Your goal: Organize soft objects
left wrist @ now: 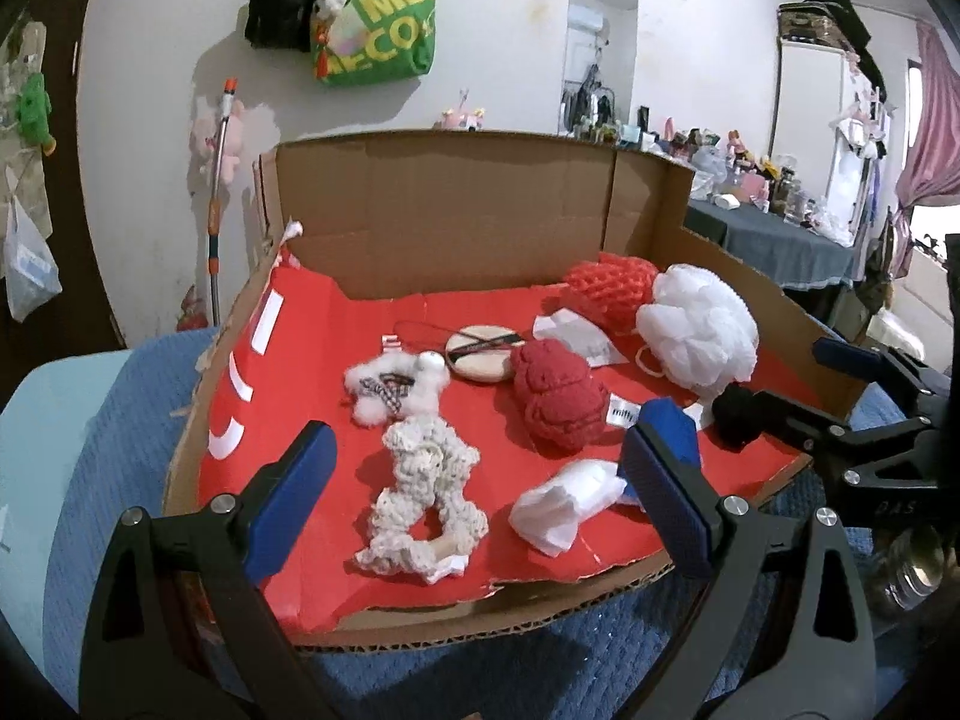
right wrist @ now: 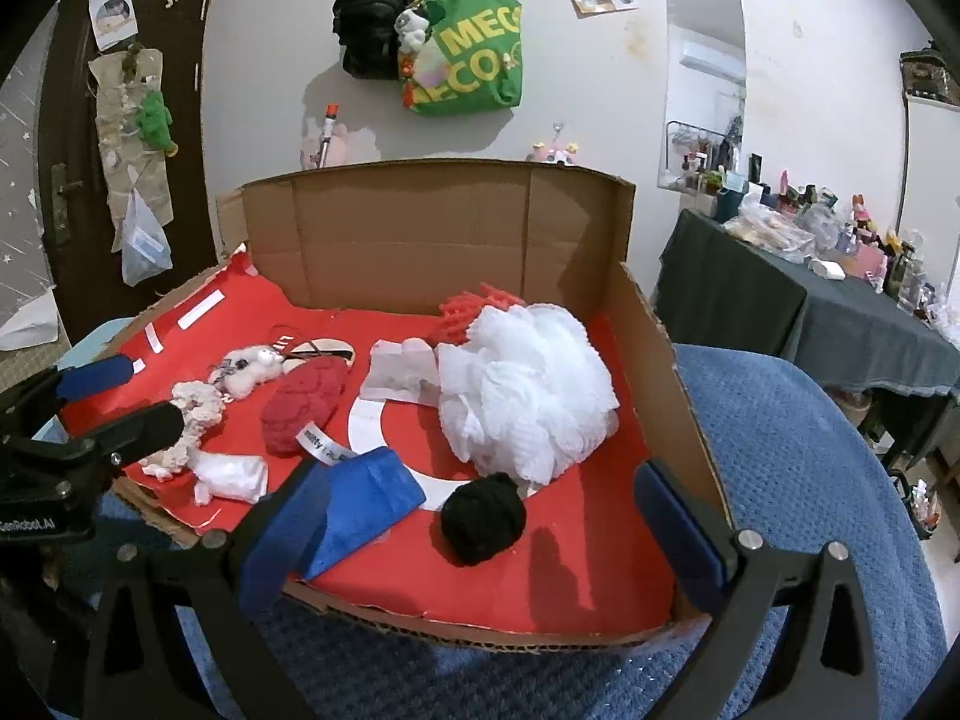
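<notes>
A: Going left to right across the open cardboard tray with the red lining (left wrist: 288,324), what lies before the left claw (left wrist: 474,492)?

B: Its jaws stand apart and empty, at the near edge. Straight ahead between them lies the cream crocheted rope toy (left wrist: 420,492), its long axis running near to far, so it lines up with the gap. Just beyond it sits the fluffy white plush with a checked bow (left wrist: 390,384), then the dark red knitted plush (left wrist: 555,396) to the right. A crumpled white tissue wad (left wrist: 564,510) lies near the claw's right finger.

A: And the right claw (right wrist: 480,516)?

B: Also spread and holding nothing. The small black yarn pompom (right wrist: 483,519) sits right between its fingers, near the tray's front edge. A blue sponge block (right wrist: 366,504) lies just beside the left finger; whether it touches cannot be told. Behind the pompom is the big white mesh bath puff (right wrist: 522,390), with the red mesh puff (right wrist: 474,312) partly hidden behind that, at the far right.

A: Which arm is nearer to what, then?

B: By his reading, the left one suits the rope toy and the right one suits the pompom; each would only need to go forward and down. The tray rests on a blue quilted cover (right wrist: 810,480), not a desk.
</notes>
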The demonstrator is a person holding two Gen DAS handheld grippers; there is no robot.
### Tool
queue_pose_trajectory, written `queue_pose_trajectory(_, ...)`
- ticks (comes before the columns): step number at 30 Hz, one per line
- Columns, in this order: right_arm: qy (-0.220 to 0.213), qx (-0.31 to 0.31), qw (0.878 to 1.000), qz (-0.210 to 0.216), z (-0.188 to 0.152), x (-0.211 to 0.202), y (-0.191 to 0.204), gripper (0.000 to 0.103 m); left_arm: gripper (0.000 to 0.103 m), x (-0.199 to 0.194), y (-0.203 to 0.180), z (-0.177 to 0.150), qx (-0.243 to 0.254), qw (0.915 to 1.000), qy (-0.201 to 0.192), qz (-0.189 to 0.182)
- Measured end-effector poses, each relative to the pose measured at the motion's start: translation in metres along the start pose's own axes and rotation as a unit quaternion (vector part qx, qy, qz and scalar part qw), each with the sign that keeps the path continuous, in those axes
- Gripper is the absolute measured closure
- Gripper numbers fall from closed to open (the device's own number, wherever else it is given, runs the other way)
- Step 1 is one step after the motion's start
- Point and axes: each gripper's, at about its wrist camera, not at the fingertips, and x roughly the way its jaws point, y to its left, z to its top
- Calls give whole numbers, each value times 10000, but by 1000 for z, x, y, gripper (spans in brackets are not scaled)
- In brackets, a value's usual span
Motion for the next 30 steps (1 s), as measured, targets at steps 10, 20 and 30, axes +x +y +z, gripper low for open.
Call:
queue_pose_trajectory(10, 18, 40, 9999, -111, 2, 0, 2, 0, 6, -1, -6, -2, 124, 9998, 42, 117)
queue_pose_trajectory(20, 84, 36, 9997, -218, 1, 3, 3, 0, 6, -1, -15, -2, 307, 9992, 20, 257)
queue_pose_trajectory(30, 89, 28, 9997, -228, 1, 3, 3, 0, 6, 2, -9, -1, 119, 9995, 75, 276)
